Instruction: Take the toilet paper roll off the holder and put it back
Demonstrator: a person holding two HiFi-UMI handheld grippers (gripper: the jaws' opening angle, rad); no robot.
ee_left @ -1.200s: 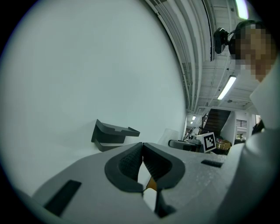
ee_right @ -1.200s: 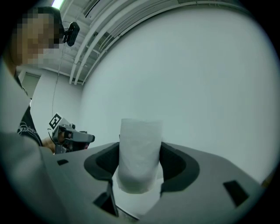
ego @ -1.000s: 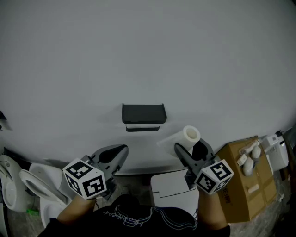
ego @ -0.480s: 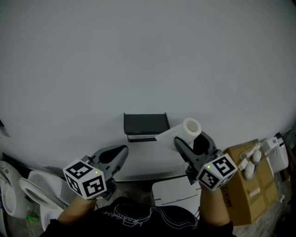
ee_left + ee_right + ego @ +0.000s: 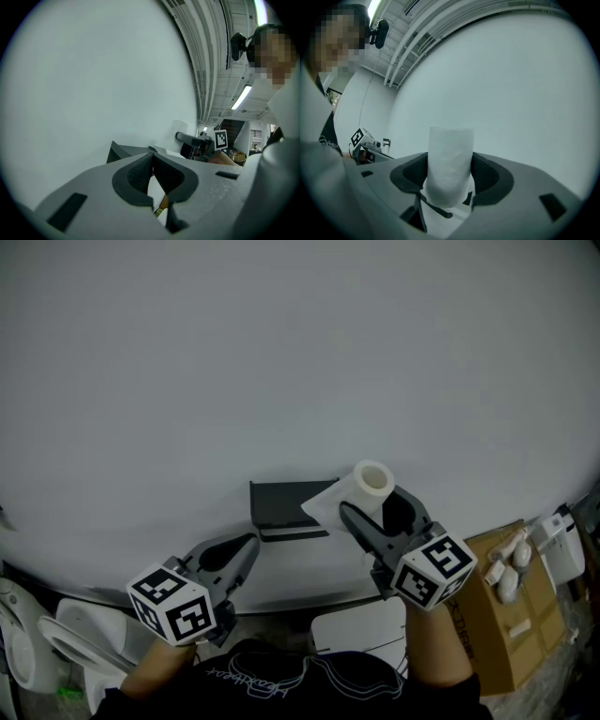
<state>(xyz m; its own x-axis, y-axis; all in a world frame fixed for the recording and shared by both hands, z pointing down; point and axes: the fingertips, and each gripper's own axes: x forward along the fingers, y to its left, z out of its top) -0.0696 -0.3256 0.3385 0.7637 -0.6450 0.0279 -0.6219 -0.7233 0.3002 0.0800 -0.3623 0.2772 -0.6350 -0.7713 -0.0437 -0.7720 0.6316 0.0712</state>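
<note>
Lifted up and leftward since a second ago, the toilet paper roll (image 5: 372,482) is pinched in the right gripper (image 5: 367,507) by the black wall holder's (image 5: 281,504) upper right corner, while the left gripper (image 5: 246,546), lower left, is pressed together, empty.

1. A plain pale grey wall (image 5: 300,362) fills most of the head view.
2. A brown cardboard box (image 5: 506,634) stands at the lower right, with small white objects (image 5: 511,570) on top.
3. A white ceramic toilet (image 5: 67,638) is at the lower left.
</note>
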